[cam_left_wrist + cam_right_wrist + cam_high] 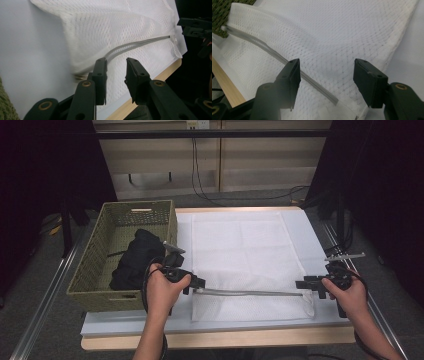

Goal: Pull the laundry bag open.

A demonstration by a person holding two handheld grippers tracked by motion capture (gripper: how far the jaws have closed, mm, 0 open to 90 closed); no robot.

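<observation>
Lying flat on the pale table point(320, 235), a white mesh laundry bag point(240, 250) spreads across the middle of the surface, its grey zipper point(250, 293) running along the near edge from left to right. The left gripper point(199, 283) sits at the zipper's left end, and in the left gripper view its jaws stand a narrow gap apart, with the left gripper point(115, 75) poised just over the mesh where the zipper point(135, 45) curves up toward them; whether the inner jaw touches the zipper tape cannot be told. The right gripper point(306, 284) hovers at the zipper's right end, near the bag's corner. In the right gripper view its jaws stand wide, with the right gripper point(327, 75) straddling the mesh bag point(342, 37), and the zipper point(274, 56) passes close beside one jaw and runs on beneath the gap. A woven green basket point(95, 255) stands at the table's left edge, beside the left hand point(162, 290), with a dark bundle of cloth point(135, 260) inside it.
</observation>
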